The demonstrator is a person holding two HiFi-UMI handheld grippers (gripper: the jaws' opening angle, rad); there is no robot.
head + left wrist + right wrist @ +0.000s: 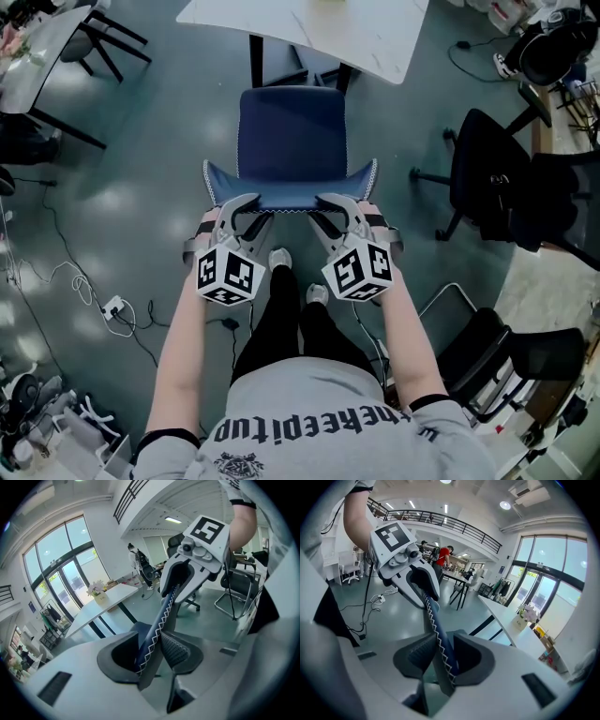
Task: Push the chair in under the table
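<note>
Both arms stretched forward and down, roughly parallel, sleeves short. Left forearm (pixel 183 352) and right forearm (pixel 410 342) bare.

Left gripper (pixel 246 212) at left end of chair backrest (pixel 291 192) top edge, right gripper (pixel 334 210) at right end. Both angled slightly inward, marker cubes toward body.

Left gripper's fingers (pixel 177 651) pinched on stitched edge from both sides. Right gripper's fingers (pixel 414 657) clamped on it likewise.

Hands mostly hidden under grippers, hold on handles hard to judge. Legs straight below torso, feet just behind grippers.
</note>
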